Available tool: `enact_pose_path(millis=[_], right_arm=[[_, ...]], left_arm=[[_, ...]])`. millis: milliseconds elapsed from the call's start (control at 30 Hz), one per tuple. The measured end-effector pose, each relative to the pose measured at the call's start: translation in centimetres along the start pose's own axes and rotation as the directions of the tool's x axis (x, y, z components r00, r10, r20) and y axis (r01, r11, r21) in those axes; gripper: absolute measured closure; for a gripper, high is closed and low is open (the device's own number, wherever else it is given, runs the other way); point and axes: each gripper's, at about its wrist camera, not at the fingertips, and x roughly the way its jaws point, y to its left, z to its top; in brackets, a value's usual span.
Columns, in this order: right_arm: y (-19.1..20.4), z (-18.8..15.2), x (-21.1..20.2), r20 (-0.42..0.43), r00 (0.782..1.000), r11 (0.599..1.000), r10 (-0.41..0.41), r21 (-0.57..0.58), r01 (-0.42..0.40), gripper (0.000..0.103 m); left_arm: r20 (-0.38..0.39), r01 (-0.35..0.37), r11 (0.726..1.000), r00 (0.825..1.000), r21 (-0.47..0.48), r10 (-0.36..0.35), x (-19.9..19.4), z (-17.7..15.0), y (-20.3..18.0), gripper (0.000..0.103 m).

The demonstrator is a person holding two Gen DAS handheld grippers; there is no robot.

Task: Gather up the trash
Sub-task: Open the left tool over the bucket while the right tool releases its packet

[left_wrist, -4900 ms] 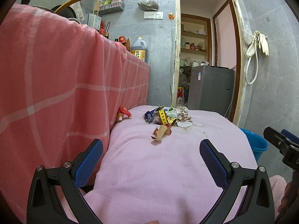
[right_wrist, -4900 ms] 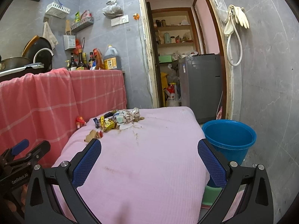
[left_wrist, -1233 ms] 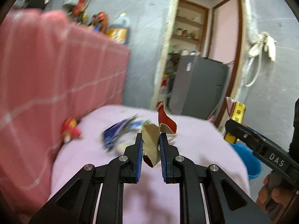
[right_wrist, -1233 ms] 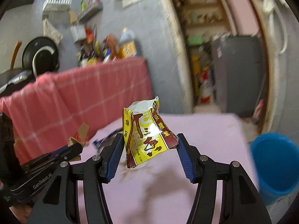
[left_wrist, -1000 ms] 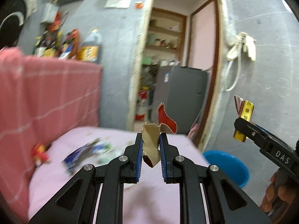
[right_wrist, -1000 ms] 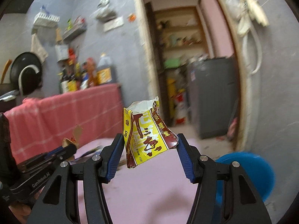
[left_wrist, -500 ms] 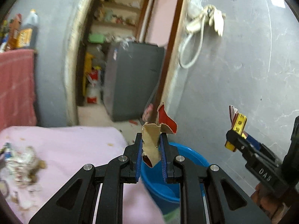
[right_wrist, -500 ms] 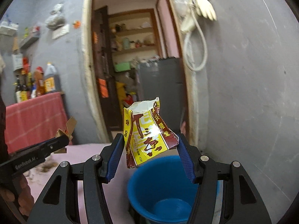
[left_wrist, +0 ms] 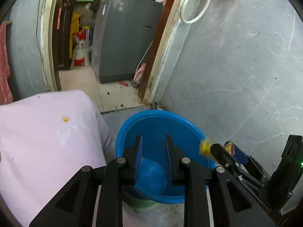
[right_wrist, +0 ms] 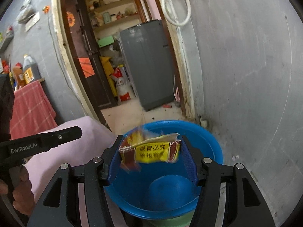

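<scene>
1. Fingers (left_wrist: 137,151) of the left gripper (left_wrist: 153,151) are parted by a narrow gap; nothing is held between the blue pads.
2. Left gripper is positioned over the blue basin (left_wrist: 155,117), and the basin floor is seen through the gap.
3. Fingers (right_wrist: 189,162) of the right gripper (right_wrist: 151,139) are spread wider, with the yellow wrapper (right_wrist: 151,150) lying across the gap.
4. Wrapper edges are seen at both pads. Its left end is smeared by blur, so whether it is clamped or loose cannot be told.
5. Wrapper is located directly above the basin opening, inside the rim outline in the right wrist view. Red-brown ends and black print on yellow are visible.
6. In the left wrist view, a blurred yellow patch is seen at the tip of the right gripper, over the basin's right rim.
7. Basin is seated on something green, on the floor in the corner by the grey wall (left_wrist: 236,66), just beside the pink-covered tabletop (left_wrist: 47,132).
8. A small orange stain (left_wrist: 65,119) is noted on the pink cover.
9. A grey appliance (left_wrist: 125,37) is seen through the doorway behind, and a white hose (left_wrist: 195,9) is hung on the wall above.
</scene>
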Motion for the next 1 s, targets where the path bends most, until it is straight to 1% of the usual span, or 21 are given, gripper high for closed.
enact_pose_path(millis=[67, 133, 200, 333, 400, 533, 600, 667, 700, 733, 767, 800, 833, 867, 1000], right_arm=[[-0.7, -0.3, 0.2, -0.012, 1.000, 1.000, 0.004, 0.026, -0.003, 0.046], [-0.9, -0.3, 0.5, -0.020, 1.000, 0.999, 0.008, 0.033, -0.007, 0.045], [-0.8, -0.2, 0.4, -0.016, 1.000, 0.999, 0.012, 0.033, -0.012, 0.040], [-0.2, 0.7, -0.6, 0.020, 1.000, 0.999, 0.023, 0.026, -0.023, 0.034], [0.4, 1.4, -1.6, 0.047, 0.999, 1.000, 0.024, 0.012, -0.025, 0.028], [2.2, 2.6, -3.5, 0.107, 0.994, 0.999, 0.037, -0.022, -0.034, 0.023], [3.0, 3.1, -4.6, 0.140, 0.989, 0.998, 0.047, -0.036, -0.043, 0.020], [4.0, 3.4, -5.9, 0.174, 0.983, 0.997, 0.059, -0.054, -0.050, 0.015], [4.6, 3.6, -6.6, 0.190, 0.980, 0.996, 0.066, -0.065, -0.055, 0.013], [5.0, 3.7, -7.1, 0.201, 0.977, 0.996, 0.073, -0.074, -0.059, 0.009], [5.5, 3.8, -7.6, 0.212, 0.974, 0.995, 0.080, -0.082, -0.063, 0.005], [6.1, 3.9, -8.1, 0.226, 0.970, 0.993, 0.088, -0.091, -0.069, 0.003], [6.7, 4.0, -8.7, 0.242, 0.965, 0.992, 0.101, -0.099, -0.079, 0.000], [7.2, 4.0, -9.2, 0.254, 0.961, 0.991, 0.111, -0.107, -0.086, 0.000], [9.7, 4.0, -10.7, 0.294, 0.943, 0.982, 0.153, -0.150, -0.113, 0.000]], left_arm=[[-0.011, 0.004, 1.000, 1.000, -0.015, -0.004, 0.4, -0.2, 0.2, 0.081], [-0.010, 0.009, 1.000, 1.000, -0.030, -0.009, 0.3, -0.2, 0.7, 0.075], [0.016, 0.015, 0.999, 1.000, -0.033, -0.014, -0.8, -0.4, 0.9, 0.067], [0.073, 0.006, 1.000, 0.997, -0.026, -0.004, -3.0, -0.5, 1.0, 0.059], [0.107, 0.000, 0.999, 0.994, -0.034, 0.004, -4.4, -0.5, 1.3, 0.049], [0.190, -0.017, 0.998, 0.981, -0.054, 0.027, -7.7, -0.5, 2.0, 0.042], [0.233, -0.036, 0.997, 0.971, -0.061, 0.049, -9.6, -0.5, 2.4, 0.031], [0.287, -0.061, 0.996, 0.955, -0.068, 0.078, -11.9, -0.7, 3.0, 0.025], [0.303, -0.068, 0.995, 0.949, -0.072, 0.086, -12.7, -0.8, 3.2, 0.019], [0.322, -0.078, 0.994, 0.942, -0.078, 0.099, -13.7, -1.0, 3.5, 0.015], [0.351, -0.098, 0.991, 0.928, -0.091, 0.124, -15.1, -1.3, 4.0, 0.008], [0.370, -0.109, 0.989, 0.919, -0.099, 0.138, -15.9, -1.6, 4.3, 0.005], [0.394, -0.120, 0.987, 0.906, -0.106, 0.153, -16.9, -1.9, 4.7, 0.005], [0.415, -0.135, 0.985, 0.894, -0.112, 0.170, -18.1, -2.3, 5.1, 0.004], [0.441, -0.184, 0.974, 0.869, -0.132, 0.224, -21.3, -3.5, 6.7, 0.002]])
